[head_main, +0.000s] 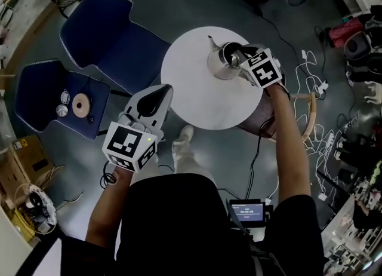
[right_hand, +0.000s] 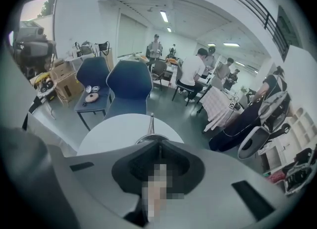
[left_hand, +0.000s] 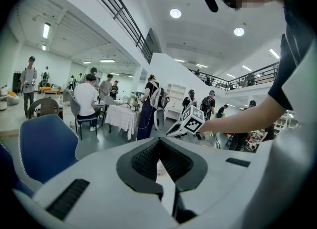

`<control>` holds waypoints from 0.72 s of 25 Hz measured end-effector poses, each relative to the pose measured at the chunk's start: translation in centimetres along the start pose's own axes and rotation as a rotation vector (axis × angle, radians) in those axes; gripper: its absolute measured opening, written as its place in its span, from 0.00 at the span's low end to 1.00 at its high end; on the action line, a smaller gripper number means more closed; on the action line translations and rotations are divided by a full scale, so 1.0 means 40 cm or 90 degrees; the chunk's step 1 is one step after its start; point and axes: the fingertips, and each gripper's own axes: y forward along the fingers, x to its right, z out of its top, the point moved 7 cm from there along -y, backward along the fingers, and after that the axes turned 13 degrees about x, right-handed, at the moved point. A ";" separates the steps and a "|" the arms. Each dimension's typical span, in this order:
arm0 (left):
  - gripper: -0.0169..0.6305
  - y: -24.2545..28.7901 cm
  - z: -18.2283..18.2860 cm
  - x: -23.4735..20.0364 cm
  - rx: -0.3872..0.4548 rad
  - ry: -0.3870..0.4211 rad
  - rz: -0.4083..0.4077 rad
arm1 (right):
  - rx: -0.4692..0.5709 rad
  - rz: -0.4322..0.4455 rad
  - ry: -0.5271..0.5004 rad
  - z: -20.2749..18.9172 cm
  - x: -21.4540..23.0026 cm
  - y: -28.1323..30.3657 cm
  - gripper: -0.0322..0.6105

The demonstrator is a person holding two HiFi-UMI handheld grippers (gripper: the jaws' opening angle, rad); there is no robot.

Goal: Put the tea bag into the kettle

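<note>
Hovering over the top of the steel kettle [head_main: 219, 64], the right hand-held gripper [head_main: 237, 54] has its 2 jaws pressed together; its own view shows the dark pads meeting at the tips, with a blur patch below them, so whether anything is pinched there cannot be told. The kettle stands on the far right part of the round white counter [head_main: 197, 104], its thin spout [head_main: 210, 41] pointing away from the person. The tea bag cannot be made out in any view.

The left hand-held gripper [head_main: 161, 91] is held just off the counter's near left edge, well apart from the kettle, its jaws also closed tip to tip. Left of the counter stand 2 blue chairs [head_main: 110, 39]; the nearer one carries a wooden disc [head_main: 80, 106].
</note>
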 end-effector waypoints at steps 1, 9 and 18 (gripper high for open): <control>0.05 0.000 0.006 0.000 0.001 0.001 -0.002 | 0.009 -0.004 0.001 0.008 -0.004 -0.014 0.09; 0.05 -0.004 0.050 0.008 0.017 0.016 -0.029 | 0.121 -0.055 0.030 0.088 -0.061 -0.146 0.08; 0.05 -0.020 0.107 0.013 0.038 0.034 -0.075 | 0.271 -0.126 0.087 0.187 -0.175 -0.315 0.08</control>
